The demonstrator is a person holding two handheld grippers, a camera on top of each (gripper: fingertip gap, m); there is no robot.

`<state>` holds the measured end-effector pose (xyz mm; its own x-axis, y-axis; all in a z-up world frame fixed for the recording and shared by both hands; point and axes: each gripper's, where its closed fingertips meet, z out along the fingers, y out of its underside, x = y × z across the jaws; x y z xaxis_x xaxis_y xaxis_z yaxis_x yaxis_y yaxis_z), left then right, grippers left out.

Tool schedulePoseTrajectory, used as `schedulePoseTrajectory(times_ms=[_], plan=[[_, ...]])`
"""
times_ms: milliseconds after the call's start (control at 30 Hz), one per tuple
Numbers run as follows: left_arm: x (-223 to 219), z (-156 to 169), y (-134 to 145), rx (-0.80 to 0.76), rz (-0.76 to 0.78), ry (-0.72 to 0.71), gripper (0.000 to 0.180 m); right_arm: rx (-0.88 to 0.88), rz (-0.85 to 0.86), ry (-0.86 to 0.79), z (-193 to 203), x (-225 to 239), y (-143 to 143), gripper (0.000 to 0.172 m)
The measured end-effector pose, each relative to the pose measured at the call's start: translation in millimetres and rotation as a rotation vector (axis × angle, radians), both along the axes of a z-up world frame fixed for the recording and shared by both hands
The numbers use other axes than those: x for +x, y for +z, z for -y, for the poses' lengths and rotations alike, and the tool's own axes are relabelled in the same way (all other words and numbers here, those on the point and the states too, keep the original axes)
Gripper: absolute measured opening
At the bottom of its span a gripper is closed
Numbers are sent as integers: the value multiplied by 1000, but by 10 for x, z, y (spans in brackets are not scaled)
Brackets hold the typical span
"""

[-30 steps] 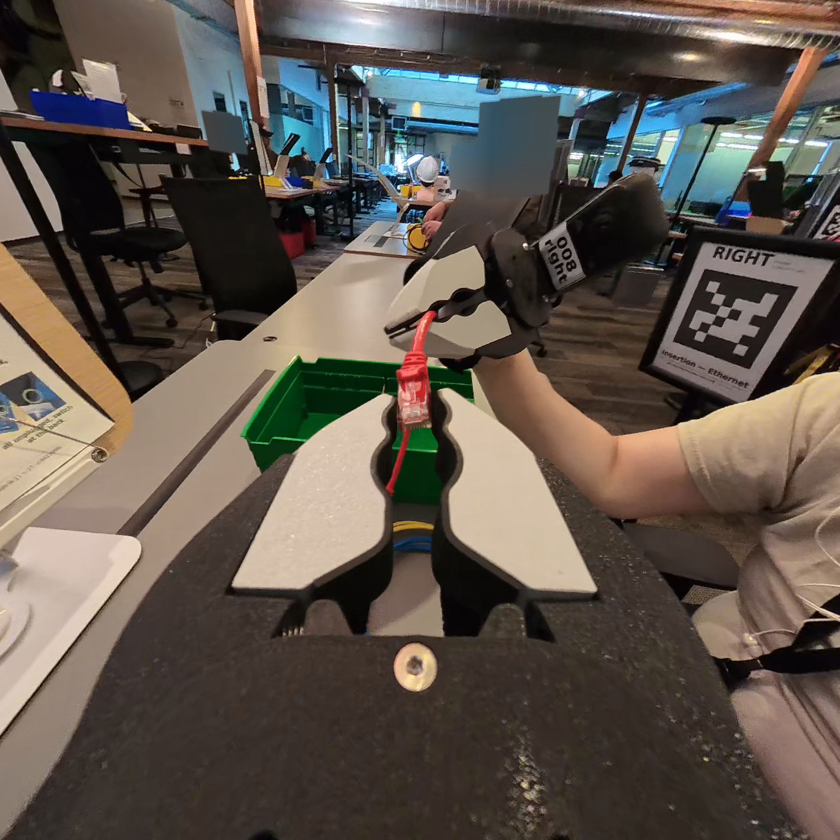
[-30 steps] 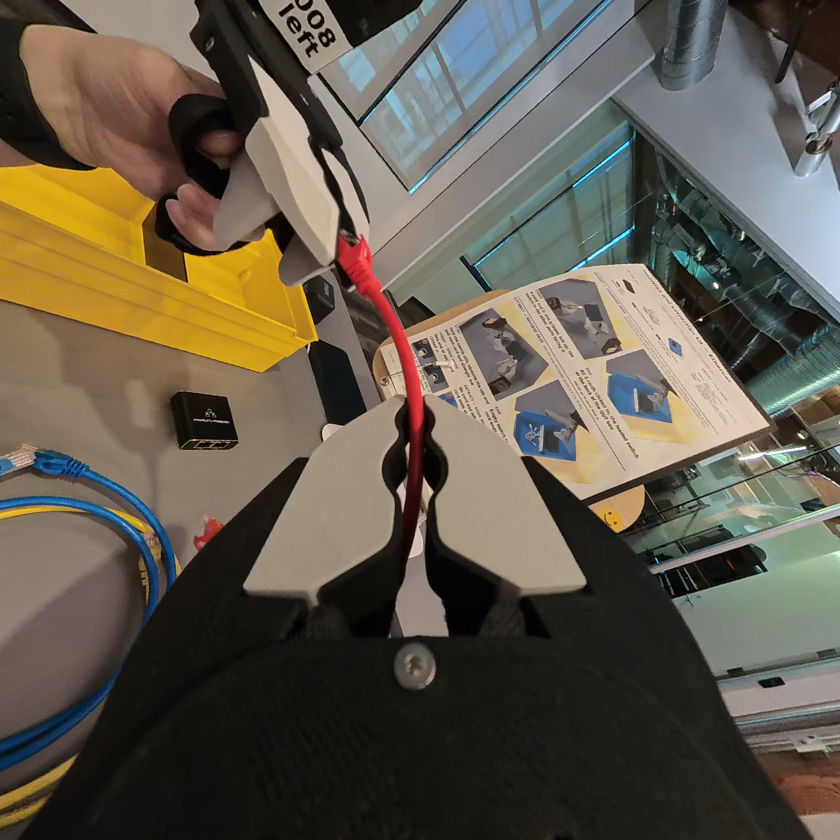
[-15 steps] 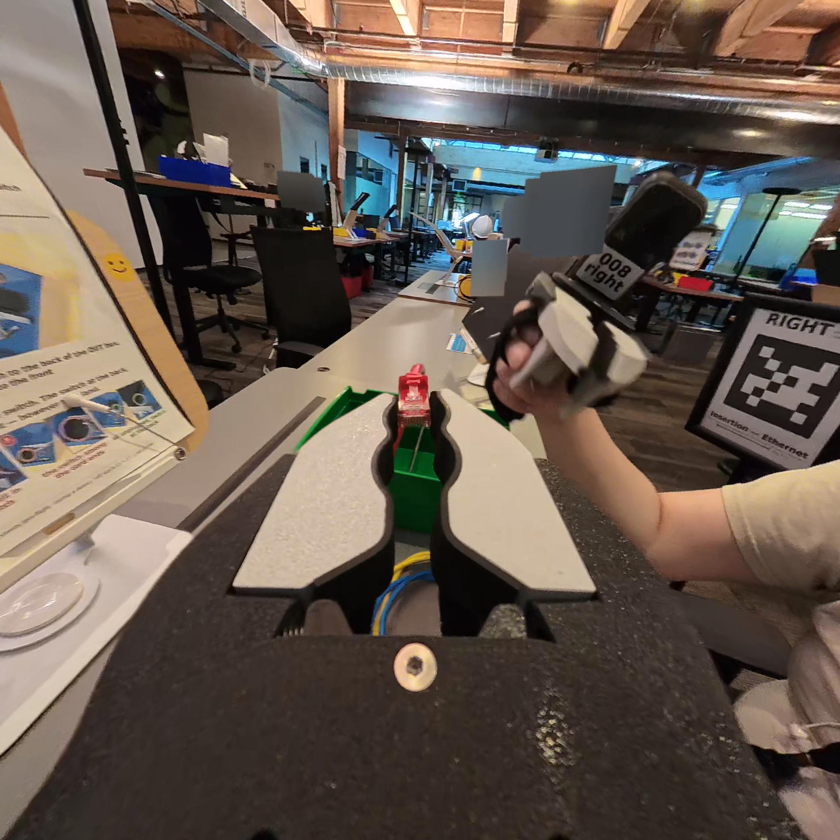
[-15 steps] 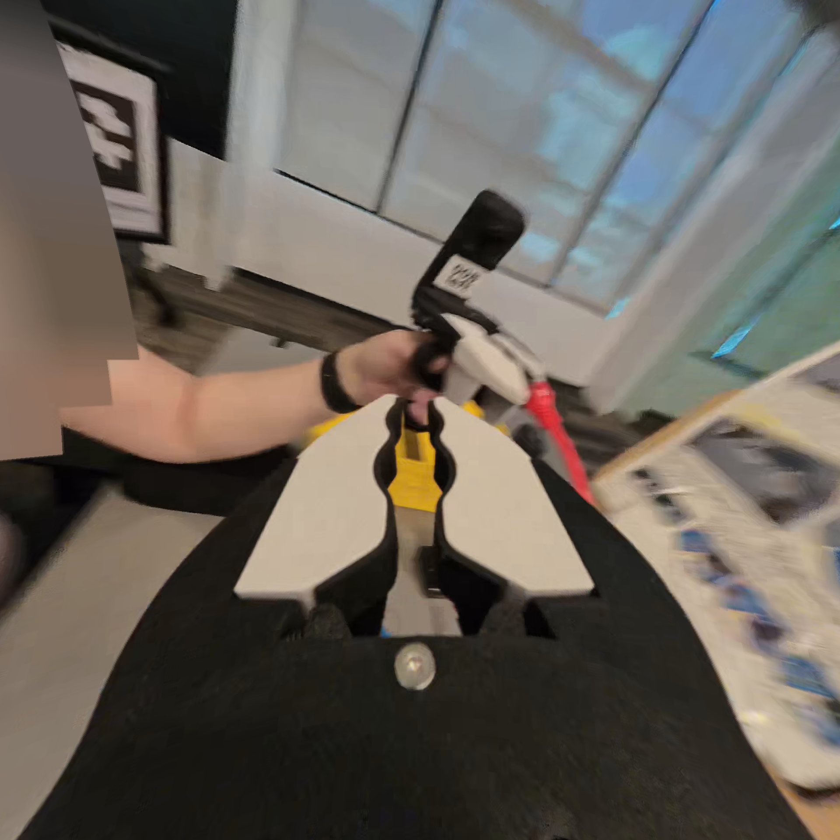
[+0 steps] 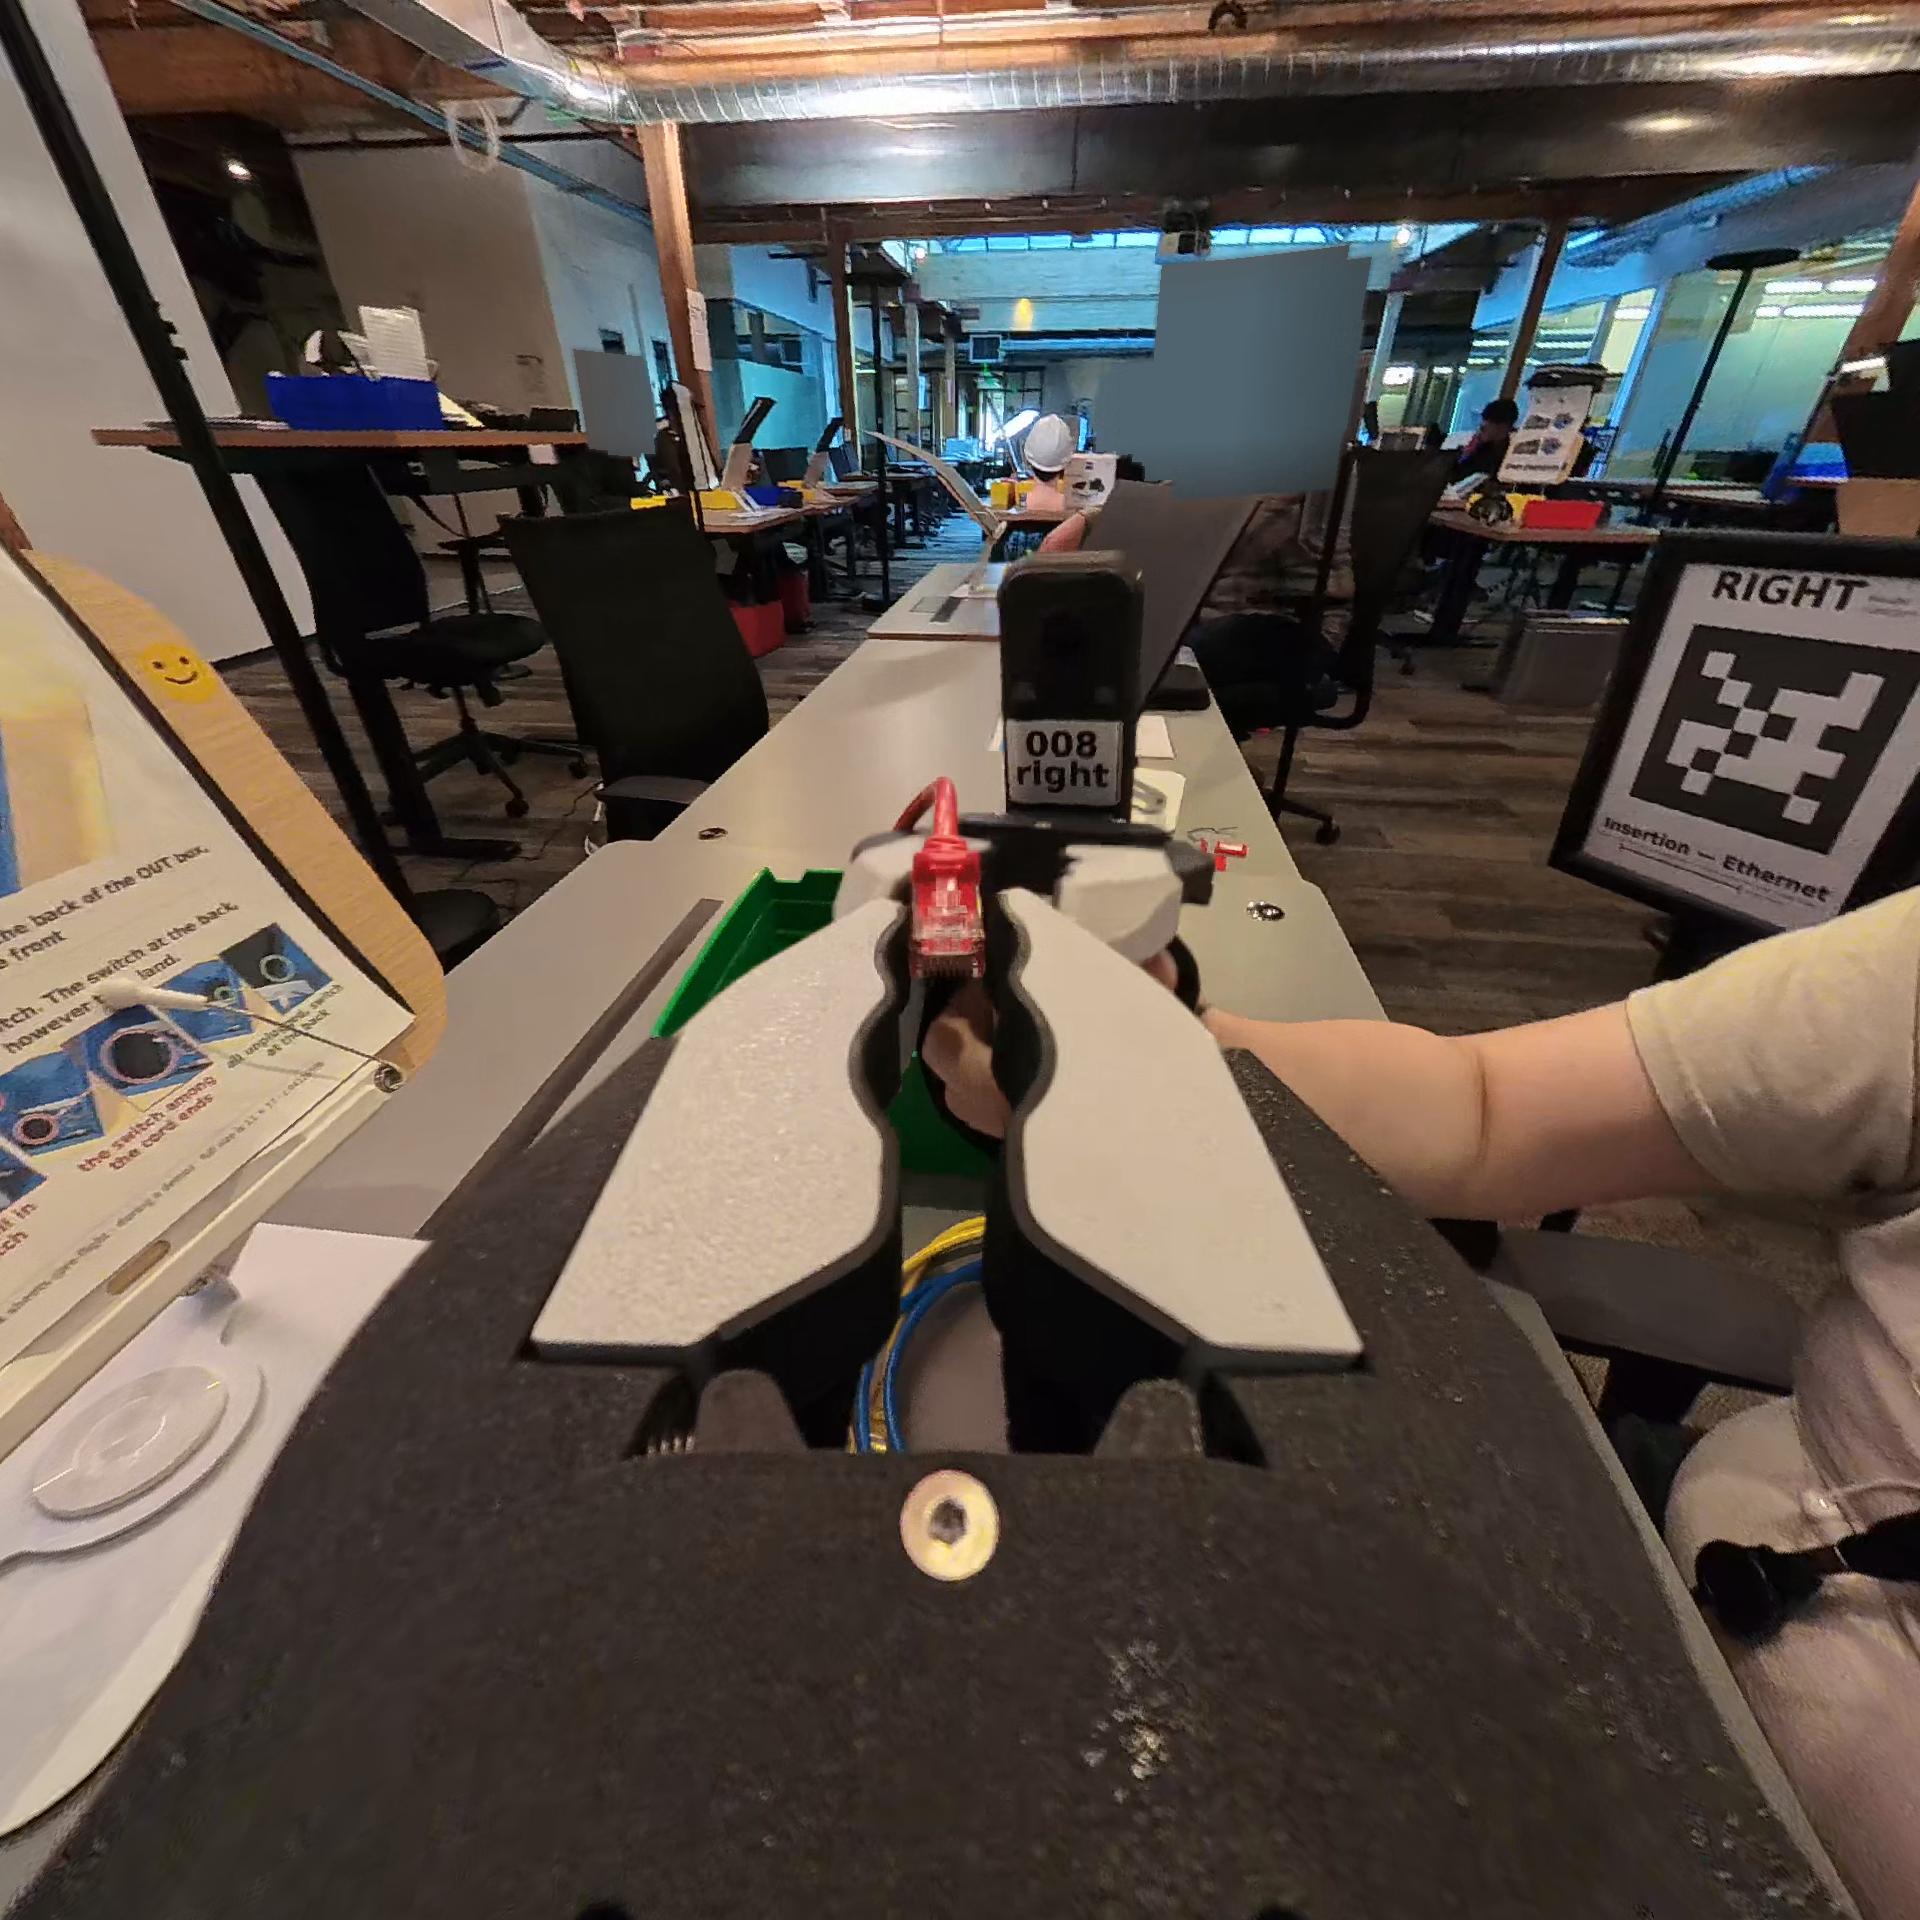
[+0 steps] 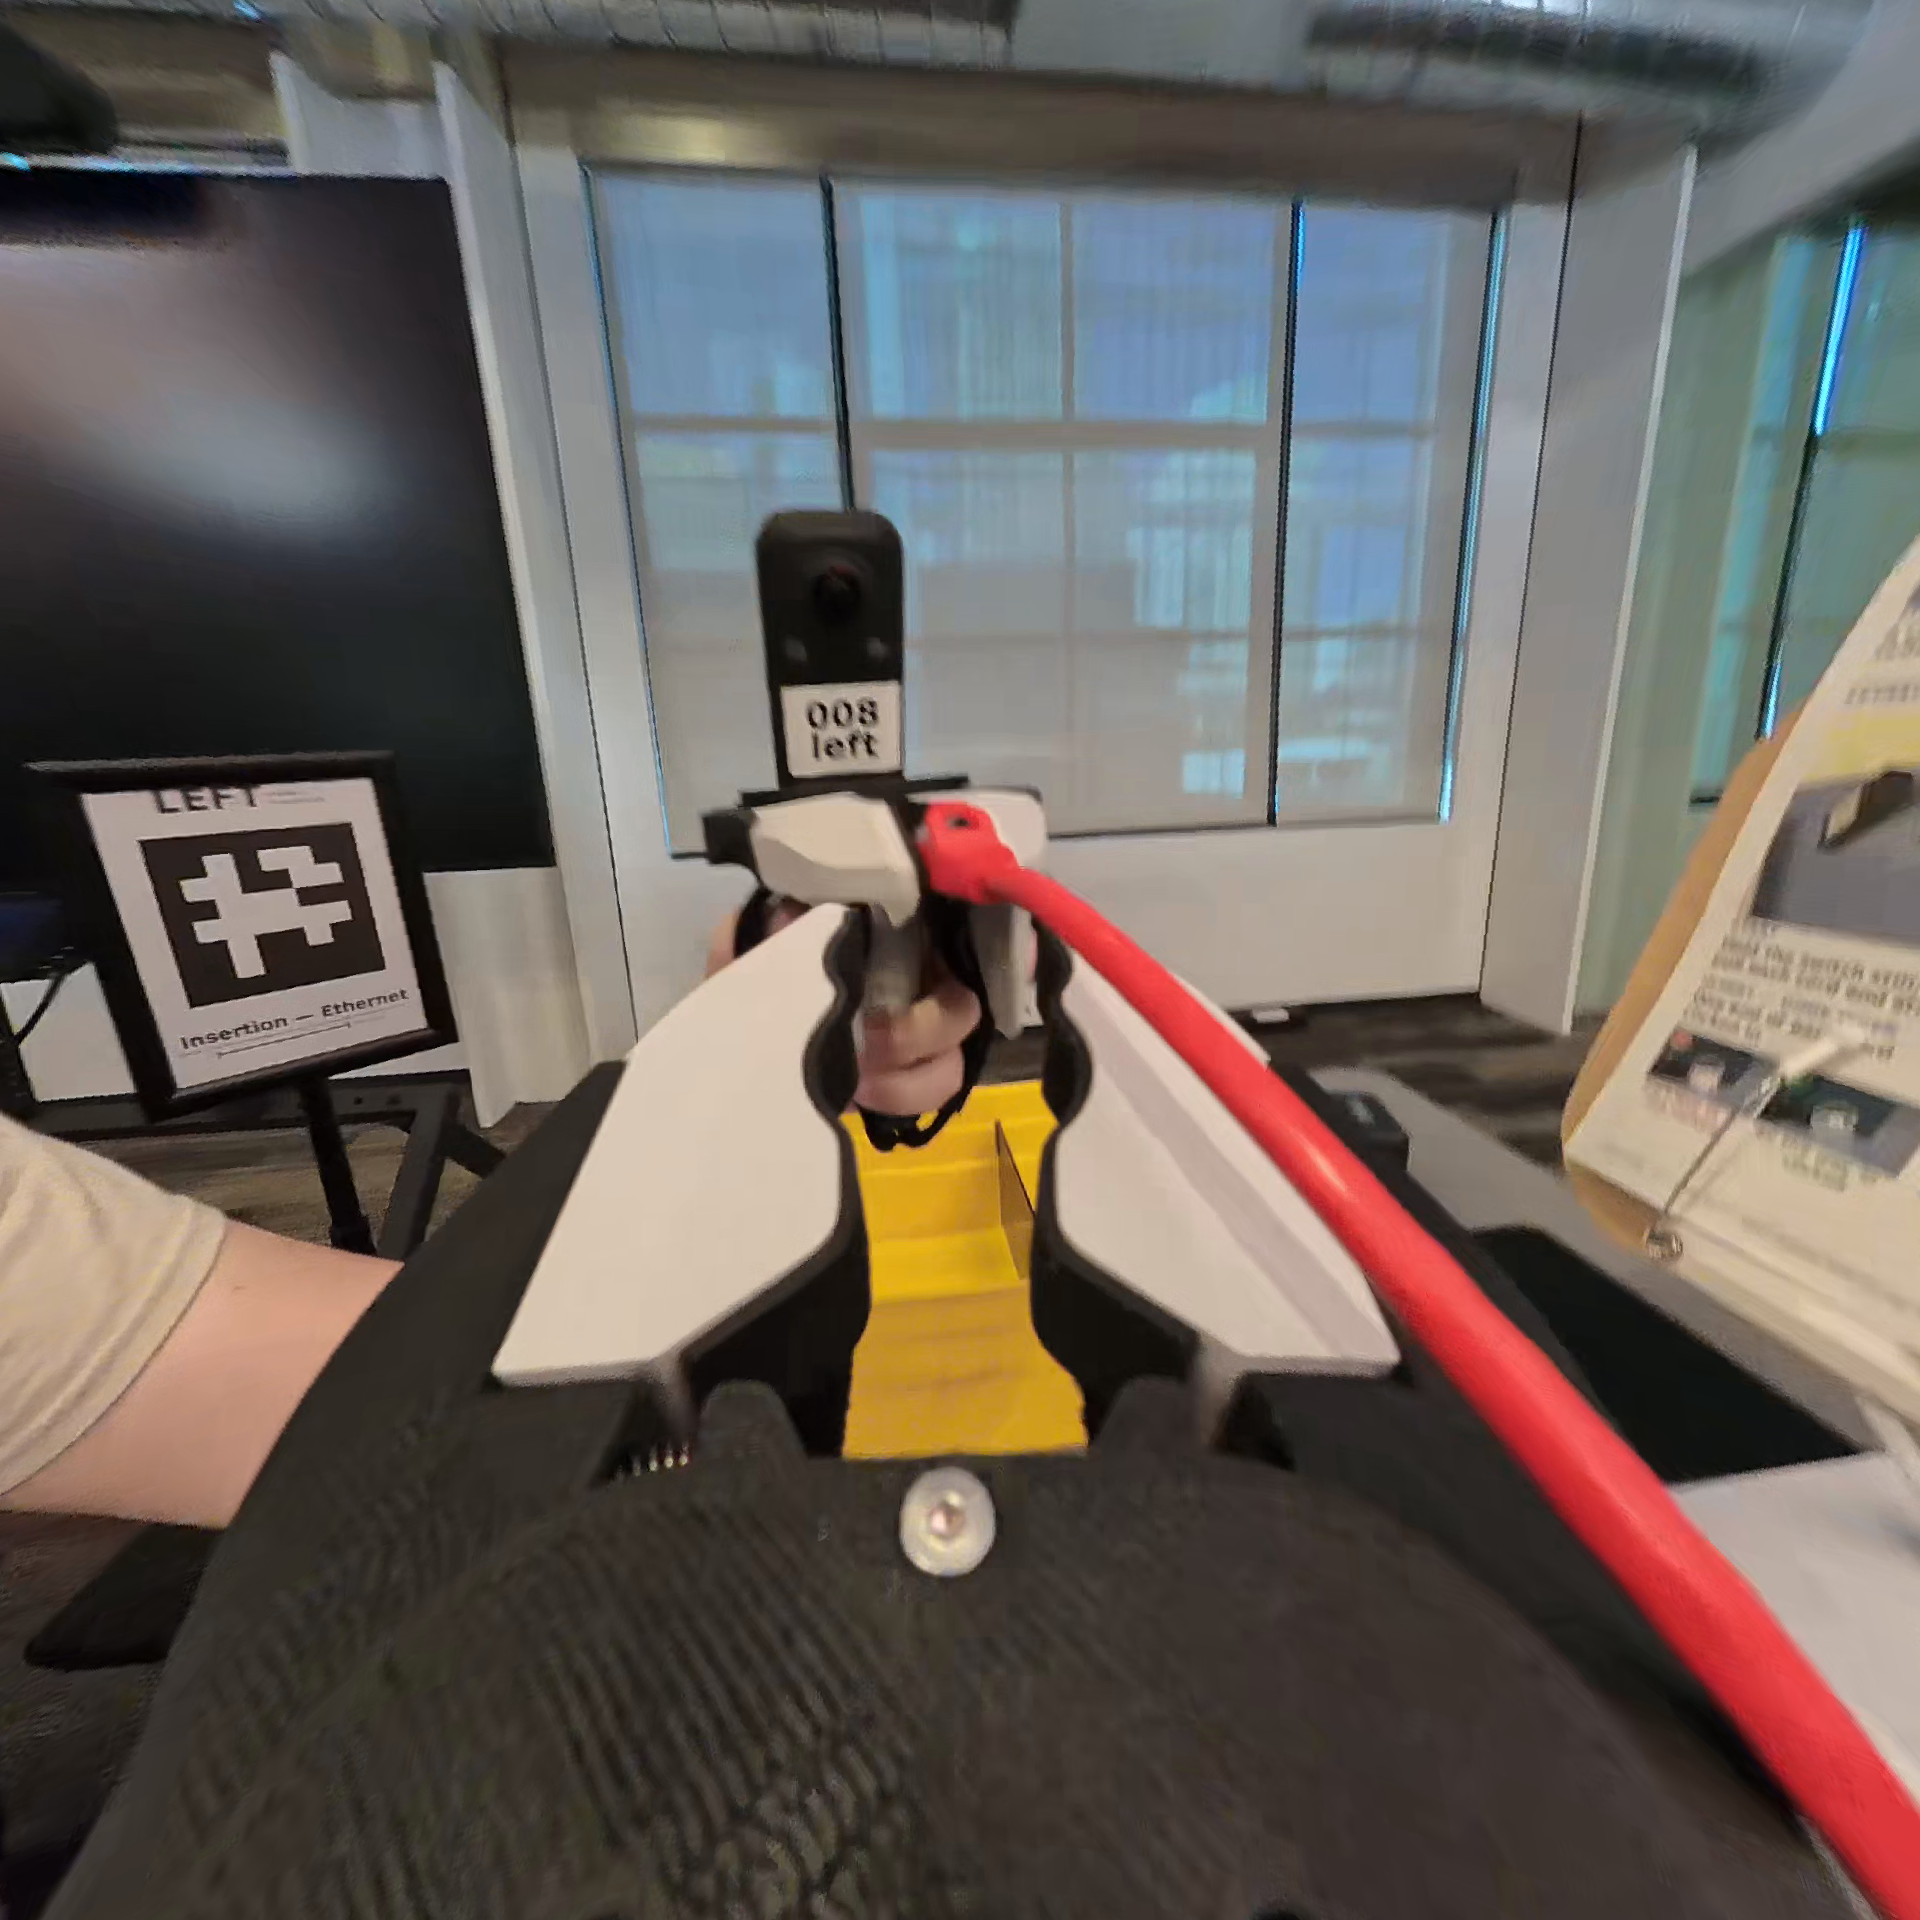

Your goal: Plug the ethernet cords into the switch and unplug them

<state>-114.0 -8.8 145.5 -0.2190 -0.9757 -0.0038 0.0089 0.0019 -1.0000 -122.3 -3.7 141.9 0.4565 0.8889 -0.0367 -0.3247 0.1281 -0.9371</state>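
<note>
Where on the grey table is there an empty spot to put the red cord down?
The grey table looks bare beyond the green bin, toward the black chair. It is crowded near the left gripper: blue and yellow cords lie under it, and the instruction board fills its left side.

The plug (image 5: 945, 914) sits between the left tongs (image 5: 948, 940), the right tongs (image 6: 945, 997) facing just beyond. The bin (image 5: 748, 945) lies left on the bench (image 5: 831, 748), the signboard (image 5: 156, 997) farther left.
</note>
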Motion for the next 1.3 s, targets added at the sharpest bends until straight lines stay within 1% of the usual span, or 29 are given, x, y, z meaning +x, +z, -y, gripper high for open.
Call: schedulePoseTrajectory(times_ms=[67,100,200,300,367,433,567,667,700,767,867,1100,1233,1300], plan=[[4,34,-29,22,-17,-13,12,37,-13,10,79,34,71,27],[2,58,-32,31,-19,-22,12,42,-9,8,88,43,79,24],[1,95,-56,53,-39,-27,12,54,7,17,118,49,80,22],[-1,125,-58,51,-45,-40,12,58,-12,11,111,62,87,13],[-2,123,-61,38,-49,-44,12,59,-21,14,112,60,87,14],[-5,117,-78,24,-61,-51,12,90,-38,31,156,59,118,25],[-8,159,-109,11,-83,-83,12,154,5,19,214,41,110,30],[-11,220,-130,26,-100,-107,12,195,-5,23,271,34,136,28],[-11,231,-129,27,-103,-109,12,199,-10,22,276,36,141,26],[-19,264,-138,37,-111,-122,12,220,-10,4,285,49,141,11],[-31,296,-135,40,-118,-135,12,257,26,-9,314,40,127,10],[0,271,-199,38,-153,-126,12,264,141,-47,283,68,56,10],[8,252,-261,83,-180,-106,12,241,195,-53,267,61,19,11],[15,251,-263,88,-179,-99,12,274,218,-90,271,63,27,10]])
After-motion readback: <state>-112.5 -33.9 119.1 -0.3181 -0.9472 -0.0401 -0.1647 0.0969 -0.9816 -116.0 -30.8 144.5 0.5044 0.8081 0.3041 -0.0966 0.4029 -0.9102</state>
